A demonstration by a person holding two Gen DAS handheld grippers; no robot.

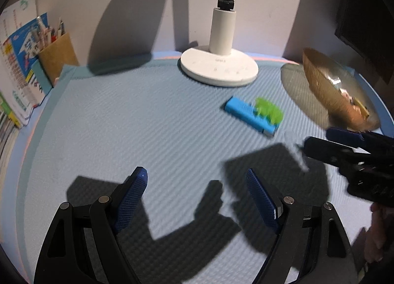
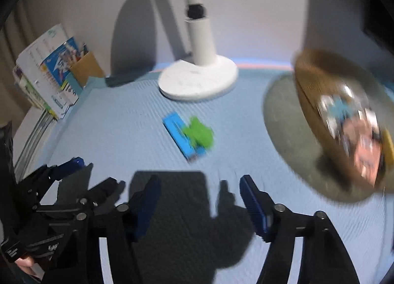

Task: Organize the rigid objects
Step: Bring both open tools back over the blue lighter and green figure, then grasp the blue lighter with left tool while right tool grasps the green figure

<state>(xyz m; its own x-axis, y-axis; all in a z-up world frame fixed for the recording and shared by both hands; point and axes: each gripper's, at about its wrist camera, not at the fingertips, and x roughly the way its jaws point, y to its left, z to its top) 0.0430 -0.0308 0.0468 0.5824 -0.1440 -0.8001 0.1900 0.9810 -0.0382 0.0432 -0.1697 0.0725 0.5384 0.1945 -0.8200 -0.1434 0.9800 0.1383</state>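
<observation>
A blue rectangular block [image 1: 248, 114] lies on the blue mat with a small green toy [image 1: 269, 109] on its right end; both also show in the right wrist view, the block [image 2: 181, 136] and the toy [image 2: 200, 133]. A wooden bowl [image 1: 330, 89] holding several small objects stands at the right on a grey round pad [image 1: 295, 87]. My left gripper [image 1: 197, 180] is open and empty, short of the block. My right gripper [image 2: 199, 189] is open and empty, also short of the block. The right gripper shows at the right edge of the left wrist view [image 1: 317, 140].
A white lamp base [image 1: 219, 67] with its post stands at the back of the mat. A brown pen holder [image 1: 57, 58] and stacked books [image 1: 19, 67] stand at the left. The wall is close behind. The right wrist view is motion-blurred.
</observation>
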